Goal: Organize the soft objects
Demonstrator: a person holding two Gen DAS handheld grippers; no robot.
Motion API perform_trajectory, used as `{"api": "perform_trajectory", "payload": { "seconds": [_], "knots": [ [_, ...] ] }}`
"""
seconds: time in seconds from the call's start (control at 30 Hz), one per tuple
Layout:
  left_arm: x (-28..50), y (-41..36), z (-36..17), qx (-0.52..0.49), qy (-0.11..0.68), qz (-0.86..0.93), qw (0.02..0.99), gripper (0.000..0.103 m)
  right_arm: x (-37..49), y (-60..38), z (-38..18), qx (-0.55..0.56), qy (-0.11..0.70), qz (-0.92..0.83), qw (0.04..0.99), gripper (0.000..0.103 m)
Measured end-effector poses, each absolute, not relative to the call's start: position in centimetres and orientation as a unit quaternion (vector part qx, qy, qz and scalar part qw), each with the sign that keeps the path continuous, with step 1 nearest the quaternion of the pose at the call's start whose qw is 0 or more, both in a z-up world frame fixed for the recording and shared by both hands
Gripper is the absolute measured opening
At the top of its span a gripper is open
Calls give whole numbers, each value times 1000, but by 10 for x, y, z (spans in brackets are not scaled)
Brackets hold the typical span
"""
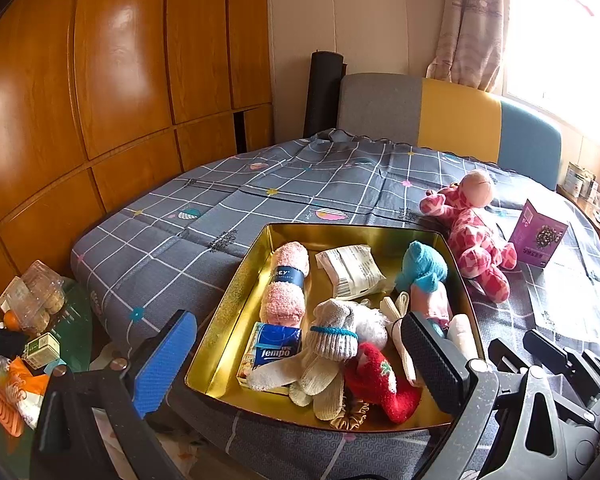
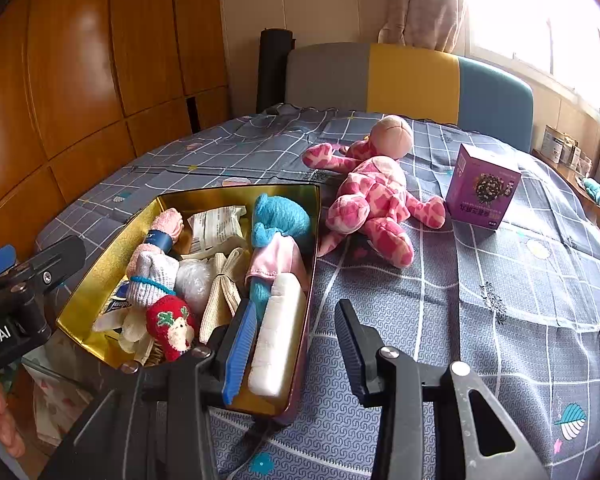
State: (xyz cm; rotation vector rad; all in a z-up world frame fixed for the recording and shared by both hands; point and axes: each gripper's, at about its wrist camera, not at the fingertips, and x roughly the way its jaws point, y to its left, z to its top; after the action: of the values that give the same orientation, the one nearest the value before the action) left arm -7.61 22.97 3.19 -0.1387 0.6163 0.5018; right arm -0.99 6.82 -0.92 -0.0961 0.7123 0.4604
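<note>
A gold tin tray (image 1: pixel 236 280) (image 2: pixel 100 280) on the bed holds soft things: a rolled pink towel (image 1: pixel 286 284), a teal plush (image 1: pixel 424 266) (image 2: pixel 280 216), a red sock (image 1: pixel 380 380) (image 2: pixel 172 326), grey socks (image 1: pixel 334 334), a tissue pack (image 1: pixel 274 350) and a white roll (image 2: pixel 278 336). A pink spotted plush giraffe (image 1: pixel 474 232) (image 2: pixel 376 196) lies on the bed right of the tray. My left gripper (image 1: pixel 300 364) is open over the tray's near edge. My right gripper (image 2: pixel 296 352) is open, straddling the tray's right wall.
A purple box (image 1: pixel 538 236) (image 2: pixel 482 186) stands on the grey checked bedspread (image 1: pixel 260 200) right of the giraffe. Wooden wardrobe doors (image 1: pixel 120 80) rise at left. A glass side table (image 1: pixel 76 320) with clutter sits low left. A headboard (image 1: pixel 456 120) is behind.
</note>
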Motion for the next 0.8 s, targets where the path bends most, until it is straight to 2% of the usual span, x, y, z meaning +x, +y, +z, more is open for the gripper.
{"api": "perform_trajectory", "payload": {
  "seconds": [0.8],
  "knots": [
    [-76, 231, 33, -70, 303, 241, 919, 103, -10, 67, -11, -44, 348, 222, 910, 41]
  ]
}}
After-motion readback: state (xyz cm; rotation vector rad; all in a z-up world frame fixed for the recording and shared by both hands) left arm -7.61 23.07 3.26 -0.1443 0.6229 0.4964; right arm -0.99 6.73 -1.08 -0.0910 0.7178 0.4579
